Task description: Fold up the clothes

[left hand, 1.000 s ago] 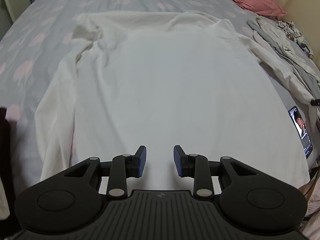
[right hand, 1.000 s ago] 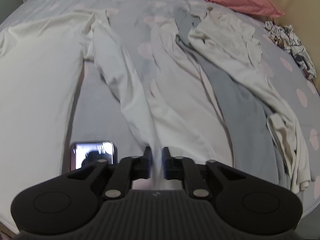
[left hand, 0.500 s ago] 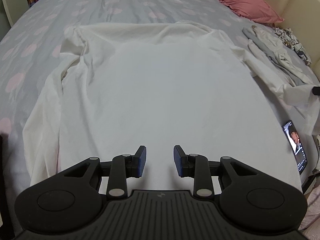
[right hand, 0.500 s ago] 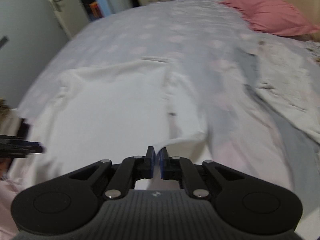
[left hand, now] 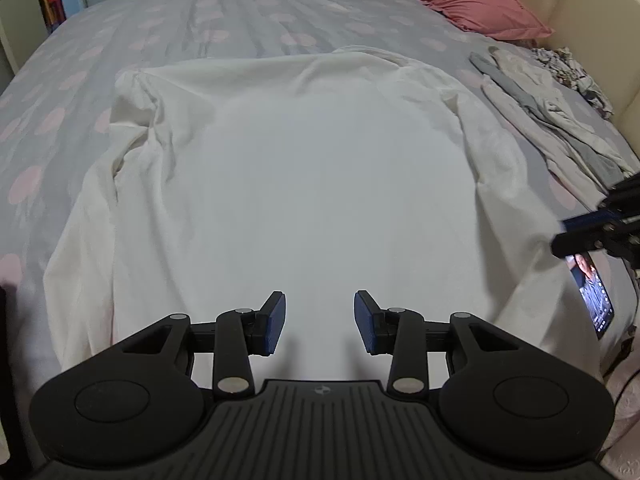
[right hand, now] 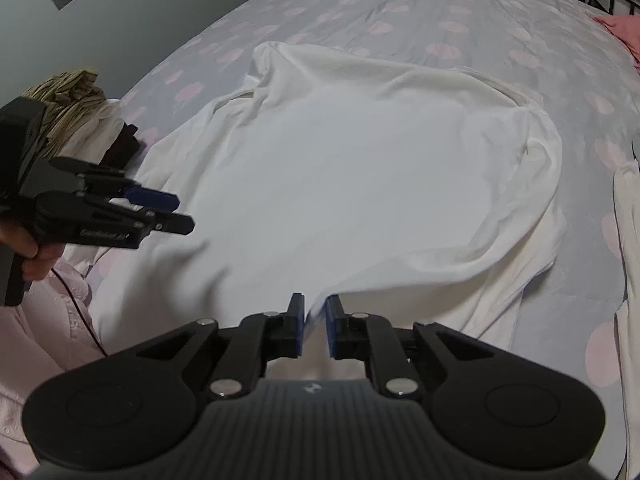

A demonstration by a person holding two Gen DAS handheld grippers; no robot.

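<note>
While the right gripper (right hand: 315,330) is pointing level across the bed (right hand: 400,12), its jaws are standing narrow with a fold of the white shirt (right hand: 340,184) pinched between the pads (right hand: 297,326); the cloth is rising from the bed into the jaws. Just beyond, the shirt is lying spread flat across the near half of the bed, with one sleeve (right hand: 536,200) curling along its right side.

To the left in the right wrist view, the left gripper (right hand: 160,212) is hovering above the shirt's near edge, held by a hand (right hand: 28,252) wrapped round the grip. Its jaws are standing wide apart and gripping nothing. In its own camera, the left gripper (left hand: 319,322) is pointing along the shirt (left hand: 320,180) towards the collar.

A phone (left hand: 594,300) is lying beside the shirt's right edge. Farther off, other clothes (left hand: 552,120) are lying in a heap, and a pink pillow (left hand: 468,0) is resting at the far corner.
</note>
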